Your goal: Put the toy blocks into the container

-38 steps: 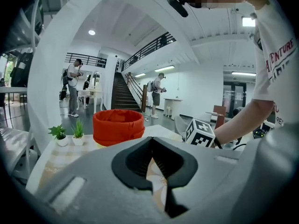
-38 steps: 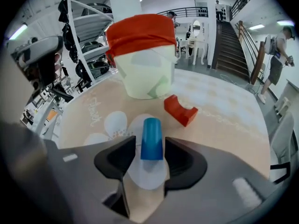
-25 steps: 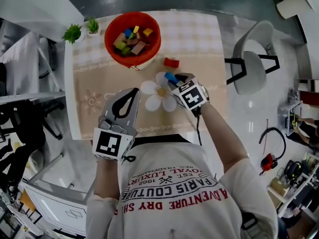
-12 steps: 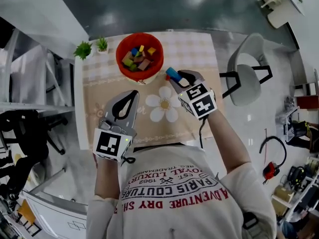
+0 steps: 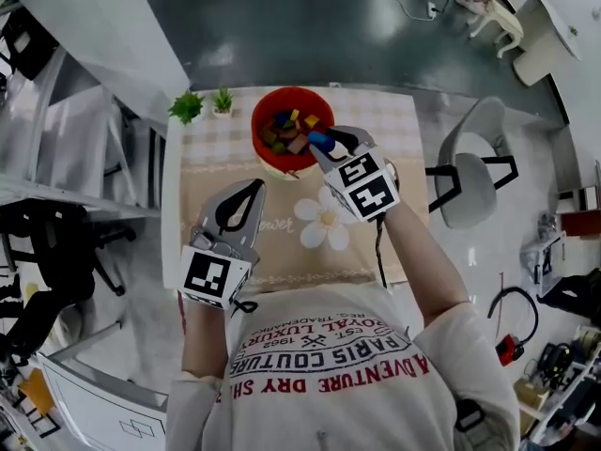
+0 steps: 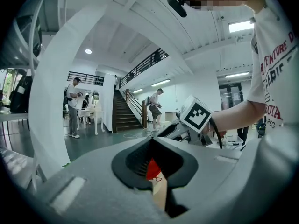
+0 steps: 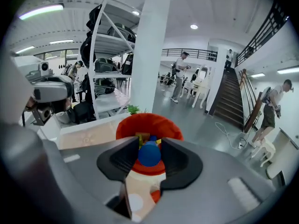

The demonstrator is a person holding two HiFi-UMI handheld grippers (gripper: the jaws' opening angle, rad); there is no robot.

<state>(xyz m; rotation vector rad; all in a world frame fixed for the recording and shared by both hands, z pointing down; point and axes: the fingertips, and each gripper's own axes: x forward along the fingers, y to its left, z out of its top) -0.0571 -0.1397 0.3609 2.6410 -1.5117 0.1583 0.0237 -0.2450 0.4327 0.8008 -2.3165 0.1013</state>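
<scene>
- Carrying is the step in hand: the blue block (image 7: 149, 155) is gripped between the jaws of the right claw (image 5: 329, 144). It is held above the near rim of the red container (image 5: 266, 111), which stands at the middle of the far edge of the table (image 5: 216, 163).
- The block should be brought a little further over the heap of blocks already inside before the jaws are parted. If it is released at the rim, it could strike the wall and roll back onto the table.
- The release is best made low and with the claw kept level, since the block shows a round face and is likely to bounce off the pieces below.
- The left claw (image 5: 246, 195) is clenched on nothing above the near left part of the table, well apart from the container, and need not be moved.
- A red block (image 7: 156, 196) appears to be left on the table just before the container. It is seen only as a small red patch beneath the right claw, so this is not certain.
- Compared with a second ago, the right claw has been raised from the flower-shaped mat (image 5: 324, 224) at the middle of the table and carried toward the far edge, with the grip on the blue block unchanged.
- The left claw has been kept shut in much the same spot. The red block, then plainly seen beside the container, is now covered by the right claw in the head view.
</scene>
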